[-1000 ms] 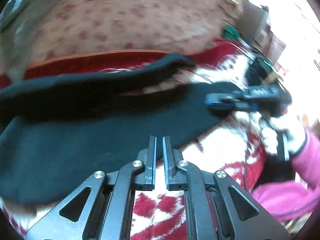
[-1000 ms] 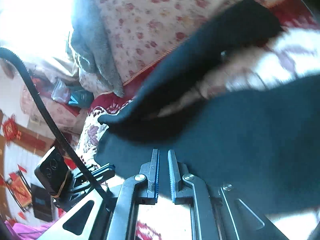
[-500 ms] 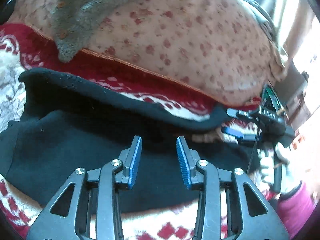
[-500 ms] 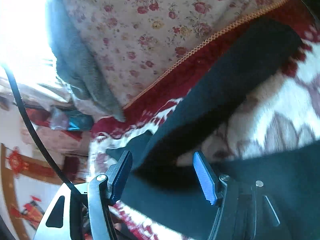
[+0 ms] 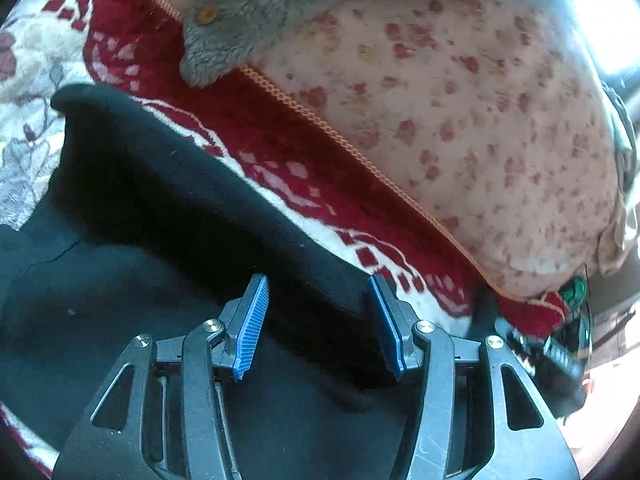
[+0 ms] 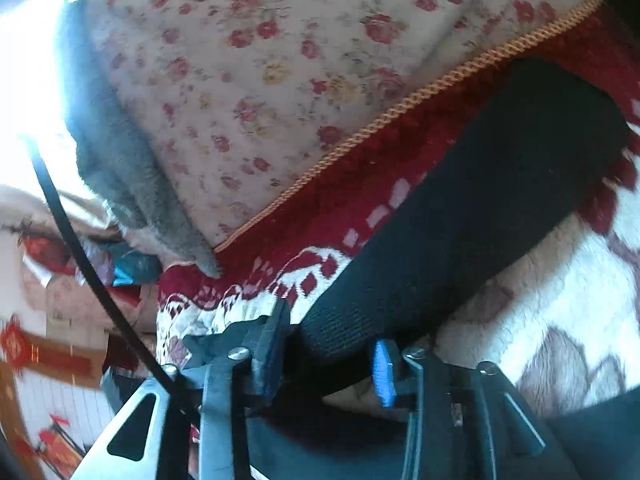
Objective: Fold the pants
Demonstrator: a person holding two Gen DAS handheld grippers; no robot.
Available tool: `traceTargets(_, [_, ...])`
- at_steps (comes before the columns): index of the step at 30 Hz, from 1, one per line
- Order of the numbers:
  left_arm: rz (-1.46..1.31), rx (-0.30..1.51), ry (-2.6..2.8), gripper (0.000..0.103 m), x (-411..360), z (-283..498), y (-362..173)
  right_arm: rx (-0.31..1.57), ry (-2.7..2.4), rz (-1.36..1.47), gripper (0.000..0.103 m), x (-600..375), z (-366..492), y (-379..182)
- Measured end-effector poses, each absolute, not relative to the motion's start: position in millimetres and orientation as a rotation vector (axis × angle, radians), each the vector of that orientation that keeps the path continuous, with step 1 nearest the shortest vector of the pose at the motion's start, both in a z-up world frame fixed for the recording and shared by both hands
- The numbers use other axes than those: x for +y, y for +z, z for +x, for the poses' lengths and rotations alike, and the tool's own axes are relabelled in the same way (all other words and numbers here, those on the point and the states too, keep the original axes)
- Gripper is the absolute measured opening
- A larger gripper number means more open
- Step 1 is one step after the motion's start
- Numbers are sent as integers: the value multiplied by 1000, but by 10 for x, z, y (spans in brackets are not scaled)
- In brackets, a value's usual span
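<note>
Left tool (image 5: 316,332), bottom centre of left view: jaws wide, holding nothing, straddling raised edge of black knit fleece pants (image 5: 168,248).

Right tool (image 6: 332,360), bottom centre of right view: jaws wide, ribbed cuff of pants leg (image 6: 472,224) between them, not pinched.

Pants spread across lower and middle frame on red-and-white patterned blanket (image 5: 304,176).

Judgement: fabric soft, limp, light, non-slippery; will drape. Grip at cuff and folded edge.

Beyond: floral quilt (image 5: 460,100), grey fleece garment (image 5: 248,32), upper frame.
</note>
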State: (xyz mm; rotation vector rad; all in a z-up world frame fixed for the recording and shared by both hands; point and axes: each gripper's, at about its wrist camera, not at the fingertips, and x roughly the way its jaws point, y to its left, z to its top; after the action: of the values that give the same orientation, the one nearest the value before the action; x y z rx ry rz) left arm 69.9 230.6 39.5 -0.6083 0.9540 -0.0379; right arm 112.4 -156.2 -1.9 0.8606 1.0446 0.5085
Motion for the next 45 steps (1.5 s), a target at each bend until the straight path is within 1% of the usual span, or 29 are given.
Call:
traceTargets(4, [-686, 961, -27, 51, 2370, 736, 356, 993, 543, 847, 19, -1628, 996, -5])
traceTargets(10, [-690, 920, -18, 51, 2412, 636, 531, 986, 582, 755, 16, -1645, 803, 69])
traceTargets(18, [-684, 985, 46, 51, 2383, 831, 408, 1004, 607, 765, 16, -1668, 626, -73])
traceTargets(21, [-665, 971, 62, 50, 2349, 880, 385, 1014, 606, 771, 16, -1676, 608, -118])
traceTargets(23, [-638, 958, 67, 30, 2333, 881, 366, 1012, 607, 775, 16, -1680, 608, -113])
traceTargets(24, [-623, 964, 66, 9, 2333, 888, 348, 1010, 609, 775, 16, -1681, 609, -107])
traceTargets(26, [-629, 960, 38, 4, 2352, 859, 308, 1005, 614, 776, 16, -1685, 615, -87])
traceTargets(28, [-638, 947, 33, 2, 2373, 780, 308, 998, 619, 778, 15, -1691, 611, -65])
traceTargets(30, [-643, 923, 19, 2, 2390, 673, 343, 987, 634, 781, 12, -1690, 592, -30])
traceTargets(35, [-632, 911, -20, 2, 2346, 459, 466, 971, 649, 787, 11, -1699, 488, 32])
traceTargets(36, [-619, 911, -13, 2, 2329, 419, 508, 953, 631, 807, 11, -1735, 462, 50])
traceTargets(38, [-605, 902, -19, 4, 2306, 353, 596, 927, 602, 851, 16, -1809, 431, 76])
traceTargets(39, [-599, 900, -20, 7, 2298, 340, 625, 934, 601, 871, 26, -1826, 434, 80])
traceTargets(40, [-592, 894, -17, 21, 2287, 328, 663, 945, 600, 891, 43, -1838, 441, 87])
traceTargets(41, [-591, 887, -18, 38, 2274, 323, 689, 954, 586, 896, 54, -1845, 449, 97])
traceTargets(42, [-600, 873, -26, 46, 2264, 320, 716, 969, 562, 895, 63, -1840, 461, 108])
traceTargets(43, [-615, 860, -32, 52, 2259, 319, 736, 987, 544, 892, 63, -1828, 488, 116])
traceTargets(45, [-622, 866, -27, 52, 2232, 350, 757, 1003, 524, 877, 63, -1794, 551, 127])
